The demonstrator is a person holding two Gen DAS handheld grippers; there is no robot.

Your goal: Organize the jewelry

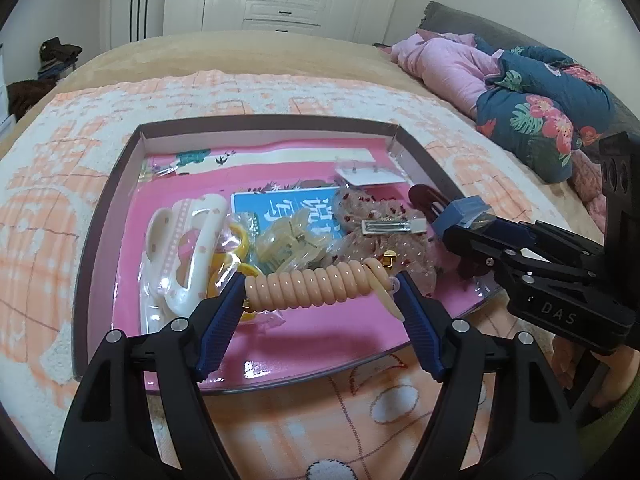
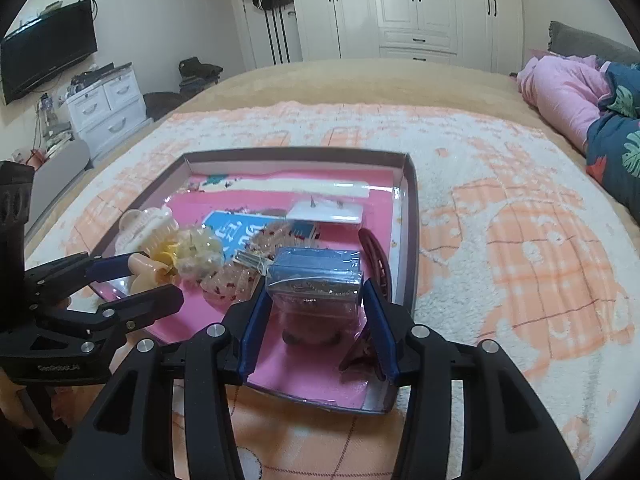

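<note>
A shallow box [image 1: 104, 208] with a pink floor sits on the bed and holds hair accessories. My left gripper [image 1: 320, 292] is shut on a peach spiral hair tie [image 1: 316, 286], held just above the box's near edge. My right gripper [image 2: 314, 292] is shut on a small blue box wrapped in clear plastic [image 2: 314, 278], above the near right corner of the box [image 2: 414, 216]. The right gripper also shows in the left wrist view [image 1: 460, 220]. The left gripper shows in the right wrist view [image 2: 140, 276].
In the box lie a white claw clip [image 1: 184, 252], a clear yellowish claw clip [image 1: 288, 240], a dotted scrunchie [image 1: 372, 220], a silver flat clip [image 1: 394, 226], a dark red clip [image 2: 376, 256] and a blue card [image 1: 280, 204]. Folded quilts [image 1: 532, 108] lie at the right.
</note>
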